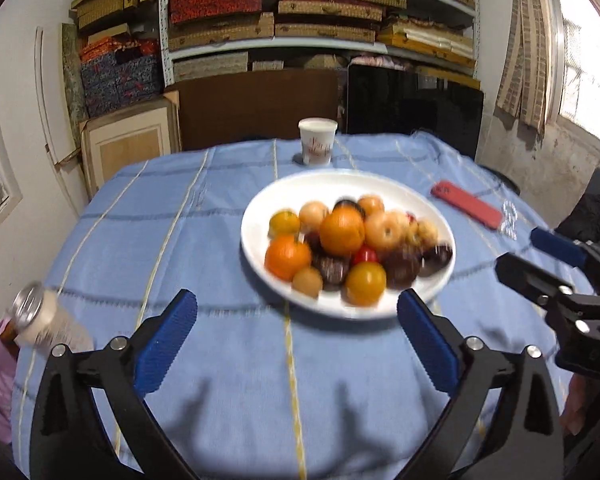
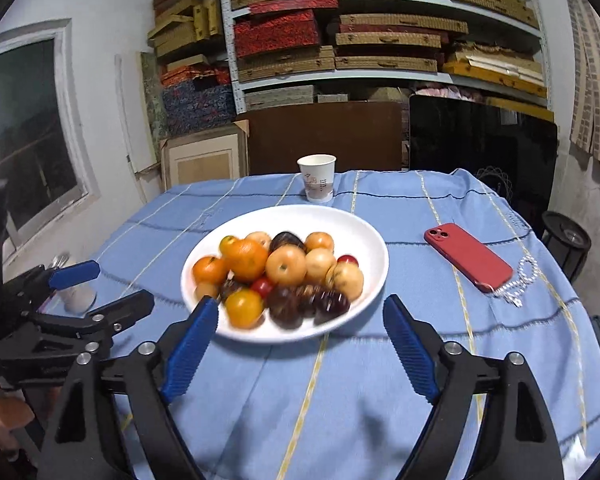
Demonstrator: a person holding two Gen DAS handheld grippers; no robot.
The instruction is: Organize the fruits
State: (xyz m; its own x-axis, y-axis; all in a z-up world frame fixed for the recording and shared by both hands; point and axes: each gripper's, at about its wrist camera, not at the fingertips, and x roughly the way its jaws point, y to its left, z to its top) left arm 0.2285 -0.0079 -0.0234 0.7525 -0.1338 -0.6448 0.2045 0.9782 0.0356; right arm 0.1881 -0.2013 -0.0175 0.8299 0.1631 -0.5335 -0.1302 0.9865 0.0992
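A white plate of orange, yellow and dark fruits sits on blue striped cloth.

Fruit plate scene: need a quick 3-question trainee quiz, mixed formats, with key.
1. True or false: the left claw grips a fruit from the white plate.
2. Which item lies on the blue tablecloth to the right of the plate in the right wrist view? A) red phone B) scissors C) spoon
3. Fill in: behind the plate, near the table's far edge, stands a paper ____.

Key
1. False: both blue pads stand wide apart with nothing between them; the right claw is open and empty too.
2. A: the red phone, with a beaded strap at its near end.
3. cup: the paper cup.
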